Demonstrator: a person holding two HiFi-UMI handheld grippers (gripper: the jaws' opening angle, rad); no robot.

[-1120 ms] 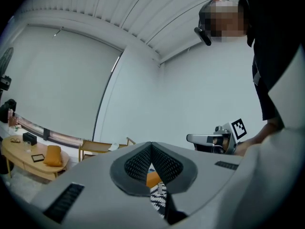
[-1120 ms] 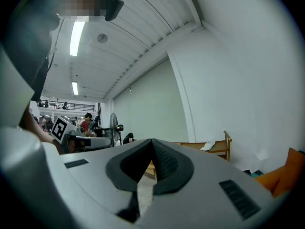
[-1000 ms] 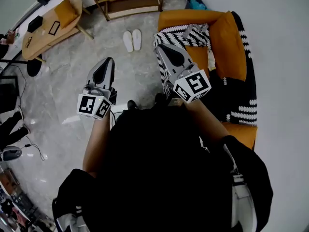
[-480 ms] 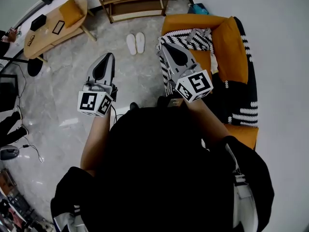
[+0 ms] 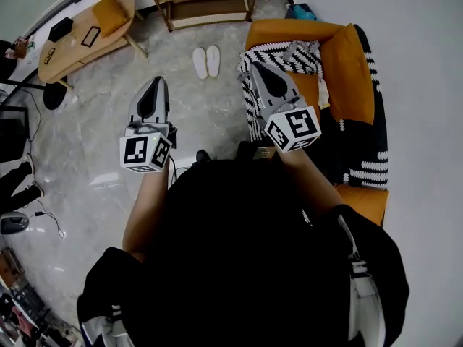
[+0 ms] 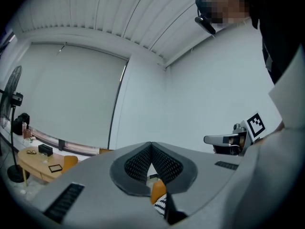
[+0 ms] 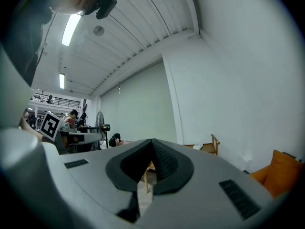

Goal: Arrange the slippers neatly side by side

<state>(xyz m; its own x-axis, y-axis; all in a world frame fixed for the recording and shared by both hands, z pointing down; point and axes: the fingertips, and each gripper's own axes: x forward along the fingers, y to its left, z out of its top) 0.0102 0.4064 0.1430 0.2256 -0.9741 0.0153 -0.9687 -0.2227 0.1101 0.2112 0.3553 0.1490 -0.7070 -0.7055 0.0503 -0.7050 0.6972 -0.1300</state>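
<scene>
Jaws on the left gripper [image 6: 151, 146] are pressed together at the tips, and nothing is between them. Jaws on the right gripper [image 7: 152, 142] are pressed together too, and they have hold of nothing. The person in the black top [image 5: 239, 244] holds one gripper in each hand, out in front and apart from each other. Each gripper has a white cube with black square marks at its back end.

Two flat white slippers [image 5: 200, 63] lie on the shiny grey stone floor [image 5: 108, 143], well ahead of both grippers. They lie side by side, very close together, and nothing is touching them. Near them on the right is a big orange sofa [image 5: 347, 56] with a black and white zigzag blanket [image 5: 278, 55] spread over it. Past the slippers stands a low wooden shelf [image 5: 206, 2]. Off to the left is a long rounded wooden table [image 5: 72, 49] with an orange cushion [image 5: 112, 9] and a few small dark things on top.
</scene>
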